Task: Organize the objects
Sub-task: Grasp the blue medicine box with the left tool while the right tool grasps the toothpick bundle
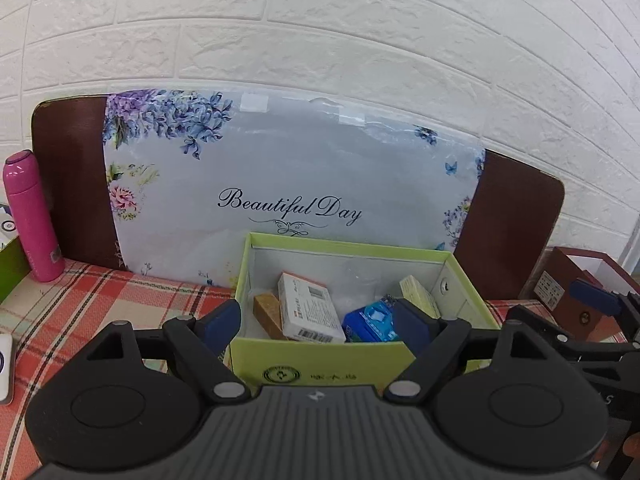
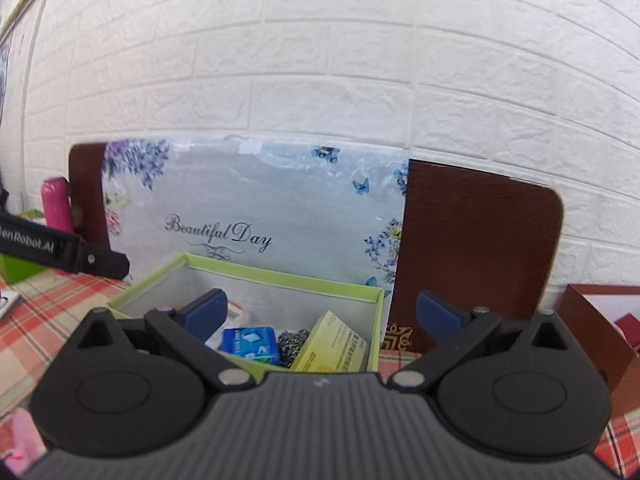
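An open green box (image 1: 312, 372) stands on the plaid tablecloth against a floral board. In it lie a white carton (image 1: 308, 308), a brown bar (image 1: 269, 314), a blue packet (image 1: 372, 320) and a yellow carton (image 1: 420, 296). My left gripper (image 1: 318, 322) is open and empty, fingers straddling the box's near wall. My right gripper (image 2: 322, 310) is open and empty over the same box (image 2: 248, 276), where the blue packet (image 2: 250, 342), a steel scourer (image 2: 291, 342) and the yellow carton (image 2: 332, 344) show. The right gripper also shows in the left wrist view (image 1: 592, 300).
A pink bottle (image 1: 30, 216) stands at the back left beside a green container (image 1: 12, 264). A brown box (image 1: 572, 292) stands at the right, also in the right wrist view (image 2: 600, 320). The floral "Beautiful Day" board (image 1: 280, 184) leans on the white brick wall.
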The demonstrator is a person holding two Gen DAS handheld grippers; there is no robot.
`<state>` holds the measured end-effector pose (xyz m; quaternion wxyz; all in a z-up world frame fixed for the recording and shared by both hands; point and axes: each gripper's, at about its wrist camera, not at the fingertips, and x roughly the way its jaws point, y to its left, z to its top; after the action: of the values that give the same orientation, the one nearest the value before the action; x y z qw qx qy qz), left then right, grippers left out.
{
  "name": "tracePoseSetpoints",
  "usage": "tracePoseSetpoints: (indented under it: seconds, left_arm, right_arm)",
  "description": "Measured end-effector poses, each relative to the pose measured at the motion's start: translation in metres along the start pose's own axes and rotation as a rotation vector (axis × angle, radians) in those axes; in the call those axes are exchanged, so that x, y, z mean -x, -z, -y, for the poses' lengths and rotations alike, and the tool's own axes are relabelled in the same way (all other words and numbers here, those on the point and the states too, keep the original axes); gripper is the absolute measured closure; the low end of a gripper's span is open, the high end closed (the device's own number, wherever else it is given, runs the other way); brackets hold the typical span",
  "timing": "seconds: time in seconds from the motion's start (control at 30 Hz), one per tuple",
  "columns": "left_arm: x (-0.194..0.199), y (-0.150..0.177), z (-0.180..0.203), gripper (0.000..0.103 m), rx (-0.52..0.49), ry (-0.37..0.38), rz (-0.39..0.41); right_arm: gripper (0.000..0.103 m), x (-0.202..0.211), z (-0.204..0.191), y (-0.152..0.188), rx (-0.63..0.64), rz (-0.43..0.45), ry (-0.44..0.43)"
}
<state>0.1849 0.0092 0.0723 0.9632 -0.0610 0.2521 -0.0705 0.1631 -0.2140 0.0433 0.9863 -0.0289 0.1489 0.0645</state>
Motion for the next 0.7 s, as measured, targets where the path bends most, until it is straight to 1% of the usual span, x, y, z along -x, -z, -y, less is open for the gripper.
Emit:
tracePoseSetpoints:
  seconds: [0.13,0.27,0.47,0.7]
  left_arm:
    - [0.023,0.023,0.011,0.017,-0.033,-0.023,-0.024]
    - [0.036,0.042,0.013,0.017,-0.029,-0.026,-0.057]
    - [0.044,0.061,0.012,0.017,-0.013,-0.041,-0.098]
    - [0.048,0.074,0.005,0.017,-0.004,-0.061,-0.128]
  right_arm:
    - [0.0,0.035,-0.001,0.011,-0.056,0.002,-0.012]
    - [0.0,0.057,-0.004,0.024,-0.095,-0.016,-0.027]
    - [0.0,0.073,-0.008,0.038,-0.121,-0.045,-0.039]
    - [0.0,0.081,-0.007,0.055,-0.152,-0.082,-0.036]
